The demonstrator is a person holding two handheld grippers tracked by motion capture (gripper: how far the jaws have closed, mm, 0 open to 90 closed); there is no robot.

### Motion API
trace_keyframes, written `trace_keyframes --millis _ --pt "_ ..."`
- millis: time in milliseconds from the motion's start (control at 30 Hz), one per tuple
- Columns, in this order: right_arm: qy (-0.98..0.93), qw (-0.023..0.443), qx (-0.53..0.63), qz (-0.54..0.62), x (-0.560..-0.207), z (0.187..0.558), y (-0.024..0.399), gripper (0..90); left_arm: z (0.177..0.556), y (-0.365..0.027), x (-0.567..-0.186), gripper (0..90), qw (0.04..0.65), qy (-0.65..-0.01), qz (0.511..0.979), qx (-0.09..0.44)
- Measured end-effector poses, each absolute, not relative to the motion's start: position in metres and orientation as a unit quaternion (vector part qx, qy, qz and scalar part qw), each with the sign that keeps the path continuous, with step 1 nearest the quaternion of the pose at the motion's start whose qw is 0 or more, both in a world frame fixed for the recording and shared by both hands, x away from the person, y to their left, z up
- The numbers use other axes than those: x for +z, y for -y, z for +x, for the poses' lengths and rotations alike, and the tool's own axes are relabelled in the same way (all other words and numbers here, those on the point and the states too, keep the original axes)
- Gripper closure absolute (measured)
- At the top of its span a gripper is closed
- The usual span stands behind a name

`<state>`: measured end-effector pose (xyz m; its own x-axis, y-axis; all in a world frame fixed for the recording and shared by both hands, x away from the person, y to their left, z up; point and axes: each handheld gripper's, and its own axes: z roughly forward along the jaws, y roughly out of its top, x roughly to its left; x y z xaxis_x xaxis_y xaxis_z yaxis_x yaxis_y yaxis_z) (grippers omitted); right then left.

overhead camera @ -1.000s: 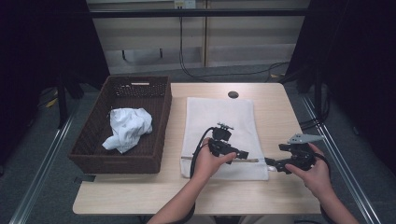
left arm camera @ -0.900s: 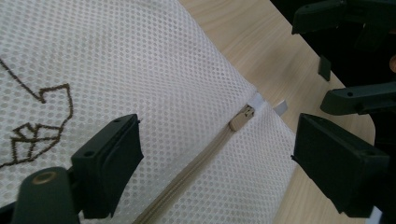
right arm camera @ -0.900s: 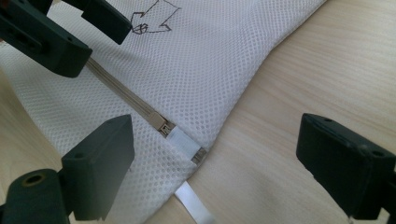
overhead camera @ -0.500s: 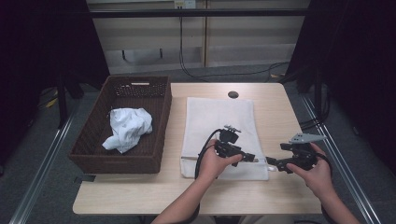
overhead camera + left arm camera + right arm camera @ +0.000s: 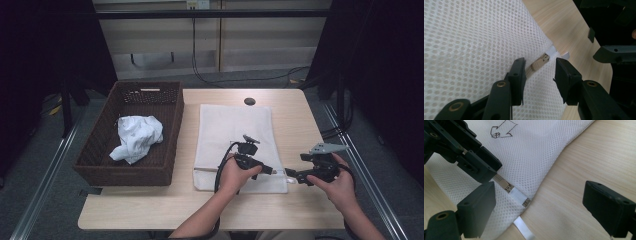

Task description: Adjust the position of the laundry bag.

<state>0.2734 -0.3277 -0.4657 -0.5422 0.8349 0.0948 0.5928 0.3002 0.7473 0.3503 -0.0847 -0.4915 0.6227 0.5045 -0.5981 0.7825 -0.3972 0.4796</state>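
A white mesh bag (image 5: 234,135) lies flat on the wooden table (image 5: 295,120). Its zipper runs along the near edge, and the tan zipper pull (image 5: 539,63) sits near the bag's right corner. My left gripper (image 5: 539,67) straddles that pull with its jaws a little apart. They have just been closing, and the pads do not touch the pull. In the high view the left gripper (image 5: 270,170) points right, toward my right gripper (image 5: 294,176). The right gripper (image 5: 540,192) stands wide open over the bag's corner and bare wood, holding nothing.
A dark wicker basket (image 5: 97,150) holding a crumpled white cloth (image 5: 136,137) stands at the table's left. A round hole (image 5: 249,101) is in the tabletop at the back. A white tab (image 5: 524,230) sticks out from the bag's corner.
My left gripper has moved a little right and down toward the bag's near right corner, and its jaws have narrowed around the zipper pull. The right hand has stayed put.
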Motion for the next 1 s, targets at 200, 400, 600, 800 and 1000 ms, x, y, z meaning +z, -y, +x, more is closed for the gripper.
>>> trace_keyframes --millis 200,400,600,800,1000 --pt "-0.791 0.157 0.382 0.451 -0.466 0.274 0.328 10.9 0.354 0.093 -0.495 65.3 0.365 -0.385 0.828 -0.181" --pt "-0.789 0.160 0.385 0.451 -0.465 0.274 0.331 10.9 0.354 0.098 -0.500 68.1 0.364 -0.402 0.820 -0.184" --pt "-0.788 0.162 0.385 0.453 -0.464 0.275 0.332 10.9 0.355 0.099 -0.500 67.3 0.368 -0.414 0.804 -0.215" --pt "-0.786 0.163 0.384 0.455 -0.464 0.274 0.333 10.9 0.354 0.100 -0.498 67.5 0.364 -0.405 0.810 -0.214" --pt "-0.786 0.165 0.385 0.455 -0.463 0.274 0.333 10.8 0.351 0.103 -0.491 71.1 0.367 -0.407 0.808 -0.216"
